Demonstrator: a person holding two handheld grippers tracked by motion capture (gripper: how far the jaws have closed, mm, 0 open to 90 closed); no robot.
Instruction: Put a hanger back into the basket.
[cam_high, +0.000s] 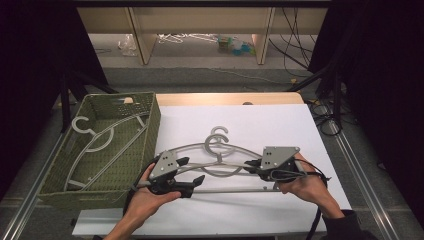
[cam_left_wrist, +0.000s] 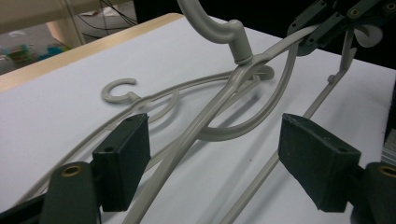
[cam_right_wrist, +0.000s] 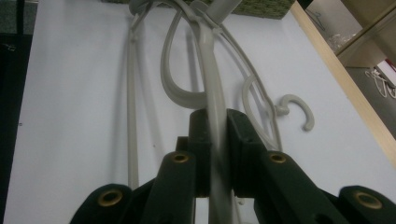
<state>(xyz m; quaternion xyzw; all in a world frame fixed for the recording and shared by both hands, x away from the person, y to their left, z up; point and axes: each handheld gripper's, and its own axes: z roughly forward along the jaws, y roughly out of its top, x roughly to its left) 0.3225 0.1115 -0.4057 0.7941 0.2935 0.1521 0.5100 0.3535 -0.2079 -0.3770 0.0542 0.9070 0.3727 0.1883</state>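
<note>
A grey plastic hanger (cam_high: 212, 146) is held just above the white table top, and my right gripper (cam_high: 251, 164) is shut on its right arm. The right gripper view shows that arm (cam_right_wrist: 212, 70) clamped between the pads of this gripper (cam_right_wrist: 217, 135). My left gripper (cam_high: 192, 170) sits at the hanger's left end with its jaws wide apart. In the left gripper view the hanger's arm (cam_left_wrist: 187, 140) passes between the left gripper's (cam_left_wrist: 215, 158) pads, and neither pad touches it. A second grey hanger (cam_left_wrist: 116, 91) lies flat beneath the first, its hook (cam_high: 220, 131) pointing away from me.
A green woven basket (cam_high: 150, 125) stands at the table's left edge with grey hangers (cam_high: 95, 135) inside. The white sheet (cam_high: 280, 125) covers a wooden table. Behind the table are shelf legs, cables and clutter on the floor.
</note>
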